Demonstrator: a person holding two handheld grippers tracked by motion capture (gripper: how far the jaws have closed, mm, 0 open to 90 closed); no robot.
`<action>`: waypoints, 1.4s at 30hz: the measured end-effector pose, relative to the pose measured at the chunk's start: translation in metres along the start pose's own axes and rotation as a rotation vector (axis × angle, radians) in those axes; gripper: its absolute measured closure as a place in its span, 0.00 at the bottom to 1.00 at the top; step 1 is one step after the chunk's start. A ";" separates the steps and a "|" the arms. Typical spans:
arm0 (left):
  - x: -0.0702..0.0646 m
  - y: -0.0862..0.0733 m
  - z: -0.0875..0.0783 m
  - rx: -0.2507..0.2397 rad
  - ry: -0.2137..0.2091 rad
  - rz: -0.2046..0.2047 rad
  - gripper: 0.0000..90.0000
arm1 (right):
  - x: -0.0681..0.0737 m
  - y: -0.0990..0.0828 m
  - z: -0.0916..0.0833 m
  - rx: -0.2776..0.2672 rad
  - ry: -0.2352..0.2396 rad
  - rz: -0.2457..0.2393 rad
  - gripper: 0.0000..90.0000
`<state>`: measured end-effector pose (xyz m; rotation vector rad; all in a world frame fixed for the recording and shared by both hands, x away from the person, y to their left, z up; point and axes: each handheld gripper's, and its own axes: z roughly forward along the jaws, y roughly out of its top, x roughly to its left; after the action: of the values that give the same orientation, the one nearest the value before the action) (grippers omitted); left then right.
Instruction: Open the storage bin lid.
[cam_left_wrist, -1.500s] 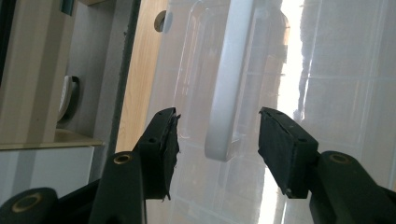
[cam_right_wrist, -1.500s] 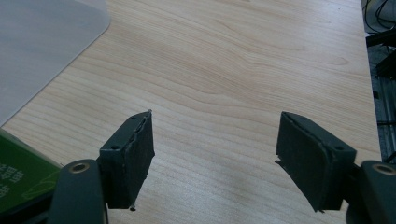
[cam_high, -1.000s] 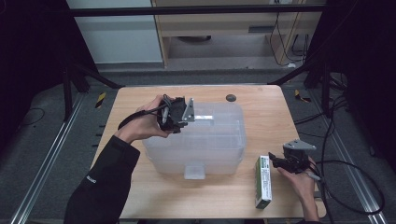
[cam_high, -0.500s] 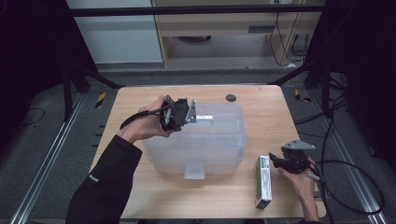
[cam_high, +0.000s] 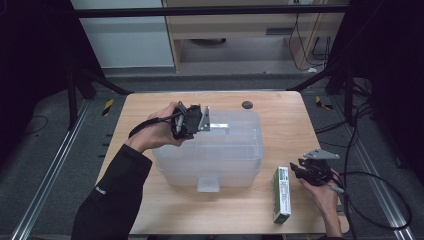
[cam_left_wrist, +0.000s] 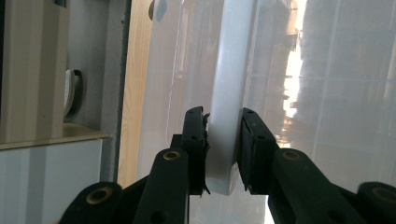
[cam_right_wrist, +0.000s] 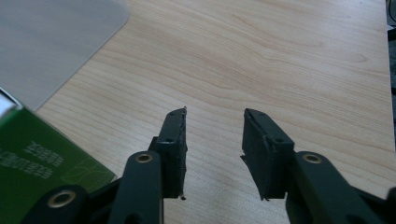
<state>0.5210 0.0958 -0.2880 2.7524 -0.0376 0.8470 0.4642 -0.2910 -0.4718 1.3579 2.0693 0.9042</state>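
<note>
**Tools at a plastic bin and a green box**

Bin (cam_high: 210, 150) of clear plastic, lid on, stood mid-desk (cam_high: 280, 115). Left tool (cam_high: 200, 120) reached over the bin's far left corner, held level in the left hand (cam_high: 160, 131). Seen along the left tool (cam_left_wrist: 224, 126): pads on either side of a white bar of the lid (cam_left_wrist: 229, 93), jaws just closed in on it, clamped on the bar. Black cable looped from that tool toward the desk's left edge.

Green box (cam_high: 282, 194) lay flat near the desk's front right corner, just right of the bin, apart from it. Right tool (cam_high: 296, 172) sat low just beside the box's right side, held in the right hand (cam_high: 322, 192). Seen along the right tool (cam_right_wrist: 215, 140): jaws just narrowed yet apart, bare wood between them, green box (cam_right_wrist: 37, 154) off to the lower left, untouched. Small dark disc (cam_high: 247, 105) rested near the far edge.
</note>
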 end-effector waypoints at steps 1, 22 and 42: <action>0.000 0.000 0.000 0.000 0.000 0.000 0.82 | 0.000 0.001 -0.002 -0.003 0.006 0.007 0.71; 0.009 -0.002 -0.002 -0.020 -0.007 -0.020 0.82 | 0.003 0.019 -0.031 -0.124 0.034 0.031 1.00; 0.022 -0.003 -0.002 -0.038 0.011 -0.071 0.80 | 0.036 0.046 -0.061 -0.204 0.208 -0.017 1.00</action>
<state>0.5384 0.1001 -0.2748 2.6969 0.0454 0.8341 0.4348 -0.2604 -0.3991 1.1798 2.0676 1.2584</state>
